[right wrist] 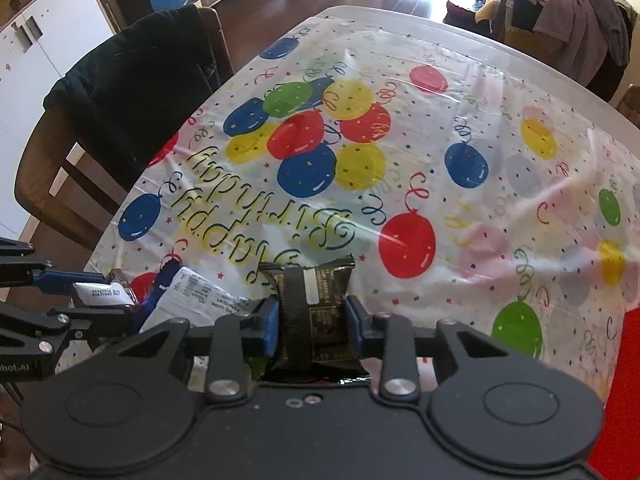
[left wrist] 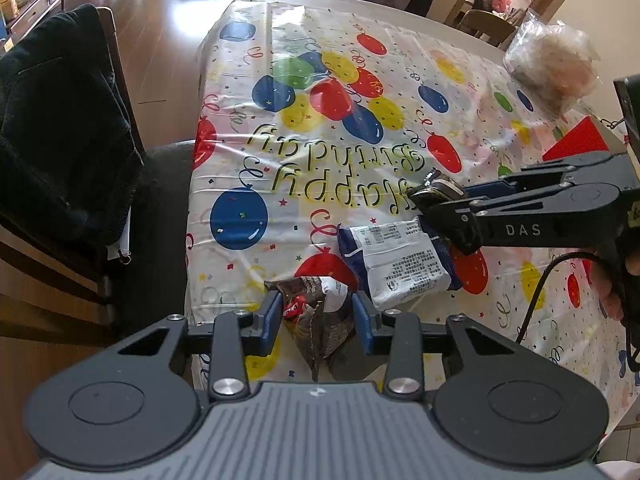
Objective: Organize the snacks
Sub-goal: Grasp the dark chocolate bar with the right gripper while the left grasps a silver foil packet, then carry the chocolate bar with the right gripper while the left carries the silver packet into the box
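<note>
My left gripper (left wrist: 318, 318) is shut on a brown M&M's candy packet (left wrist: 316, 320), held just above the table near its front edge. My right gripper (right wrist: 311, 322) is shut on a small black snack packet (right wrist: 310, 304); in the left wrist view the right gripper (left wrist: 436, 200) comes in from the right with that packet (left wrist: 434, 190) in its tips. A blue-and-white snack bag (left wrist: 400, 264) lies label up on the birthday tablecloth (left wrist: 320, 140) between the two grippers. It also shows in the right wrist view (right wrist: 192, 296), beside the left gripper (right wrist: 108, 294).
A clear bag of pastries (left wrist: 552, 68) sits at the table's far right. A red sheet (left wrist: 580, 144) lies near the right edge and also shows in the right wrist view (right wrist: 628, 380). A chair with a black jacket (left wrist: 60, 128) stands left of the table.
</note>
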`<state>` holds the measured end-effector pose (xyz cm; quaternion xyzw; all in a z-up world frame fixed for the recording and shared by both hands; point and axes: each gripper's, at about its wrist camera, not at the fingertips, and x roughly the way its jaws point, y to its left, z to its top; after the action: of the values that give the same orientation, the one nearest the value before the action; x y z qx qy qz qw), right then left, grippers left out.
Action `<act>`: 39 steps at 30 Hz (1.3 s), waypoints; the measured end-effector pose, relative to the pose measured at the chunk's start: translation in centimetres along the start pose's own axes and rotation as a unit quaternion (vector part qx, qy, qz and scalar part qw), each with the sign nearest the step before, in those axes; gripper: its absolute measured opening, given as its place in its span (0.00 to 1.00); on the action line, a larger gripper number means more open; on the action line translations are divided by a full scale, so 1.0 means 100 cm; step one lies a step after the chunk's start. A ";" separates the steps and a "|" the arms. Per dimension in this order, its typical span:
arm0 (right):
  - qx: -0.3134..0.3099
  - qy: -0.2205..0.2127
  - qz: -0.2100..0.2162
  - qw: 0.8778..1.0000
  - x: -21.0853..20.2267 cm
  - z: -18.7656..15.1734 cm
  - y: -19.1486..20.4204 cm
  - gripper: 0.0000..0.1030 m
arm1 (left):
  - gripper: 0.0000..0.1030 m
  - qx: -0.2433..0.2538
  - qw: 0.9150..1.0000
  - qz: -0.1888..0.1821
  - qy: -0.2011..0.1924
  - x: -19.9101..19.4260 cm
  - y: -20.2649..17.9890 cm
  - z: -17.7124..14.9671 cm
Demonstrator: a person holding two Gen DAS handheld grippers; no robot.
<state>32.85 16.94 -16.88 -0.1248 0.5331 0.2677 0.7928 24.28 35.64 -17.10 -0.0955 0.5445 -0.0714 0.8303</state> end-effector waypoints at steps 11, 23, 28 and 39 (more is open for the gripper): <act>0.033 -0.009 0.001 0.999 -0.025 -0.024 -0.014 0.31 | 0.34 -0.018 1.000 0.000 -0.005 -0.008 0.002 -0.009; 0.055 -0.013 0.012 0.998 -0.060 -0.062 -0.018 0.31 | 0.33 -0.042 0.999 -0.002 -0.024 -0.034 -0.003 -0.029; 0.065 -0.022 0.014 0.998 -0.083 -0.076 -0.024 0.31 | 0.33 -0.051 0.998 -0.001 -0.034 -0.050 -0.012 -0.034; 0.109 -0.061 0.017 0.992 -0.157 -0.108 -0.071 0.31 | 0.33 -0.031 0.997 -0.009 -0.064 -0.083 -0.083 -0.022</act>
<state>23.83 1.29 -7.52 -0.0124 0.5117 0.2283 0.8282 18.84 29.26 -8.63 -0.1303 0.4910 -0.0562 0.8595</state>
